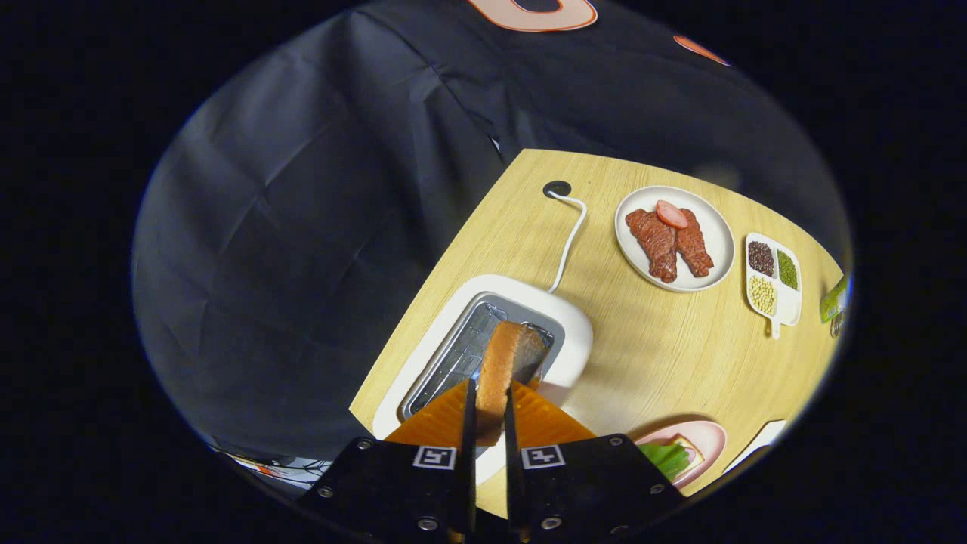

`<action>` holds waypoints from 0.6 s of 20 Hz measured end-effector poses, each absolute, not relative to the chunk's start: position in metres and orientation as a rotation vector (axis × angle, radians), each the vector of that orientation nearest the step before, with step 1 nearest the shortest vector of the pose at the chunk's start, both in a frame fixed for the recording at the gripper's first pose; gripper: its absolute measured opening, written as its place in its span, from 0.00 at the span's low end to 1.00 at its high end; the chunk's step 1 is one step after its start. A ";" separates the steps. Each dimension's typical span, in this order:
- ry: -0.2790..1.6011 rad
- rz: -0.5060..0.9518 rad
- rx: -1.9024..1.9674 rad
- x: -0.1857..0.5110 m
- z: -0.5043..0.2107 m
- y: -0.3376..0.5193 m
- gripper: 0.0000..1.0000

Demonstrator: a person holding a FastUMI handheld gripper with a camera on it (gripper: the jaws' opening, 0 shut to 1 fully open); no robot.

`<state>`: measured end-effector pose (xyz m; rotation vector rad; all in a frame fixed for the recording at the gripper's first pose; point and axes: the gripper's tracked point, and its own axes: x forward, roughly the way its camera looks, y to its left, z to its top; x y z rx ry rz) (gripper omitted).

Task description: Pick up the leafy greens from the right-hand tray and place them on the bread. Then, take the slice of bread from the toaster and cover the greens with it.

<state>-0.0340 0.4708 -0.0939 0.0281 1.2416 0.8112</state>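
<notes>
My gripper [488, 408] is shut on a slice of bread [500, 363], held edge-on between both fingers. The slice hangs just above the slot of the white toaster [574, 332], whose wire rack shows inside the opening. Beside the fingers, nearer than the toaster, a pink plate [706, 438] carries leafy greens [666, 457] lying on a pale slice of bread, partly hidden by the gripper body.
A white cord [568, 242] runs from the toaster to a hole in the wooden table [665, 355]. Beyond it stands a white plate with meat strips [672, 238], then a small divided dish of beans [772, 276]. A white tray edge [759, 442] sits past the pink plate.
</notes>
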 end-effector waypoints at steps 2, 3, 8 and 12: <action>1.220 0.825 0.043 -0.034 -0.091 0.470 0.13; 1.210 0.830 0.055 -0.033 -0.089 0.469 0.12; 1.161 0.862 0.107 -0.033 -0.072 0.459 0.10; 1.131 0.885 0.154 -0.035 -0.059 0.448 0.10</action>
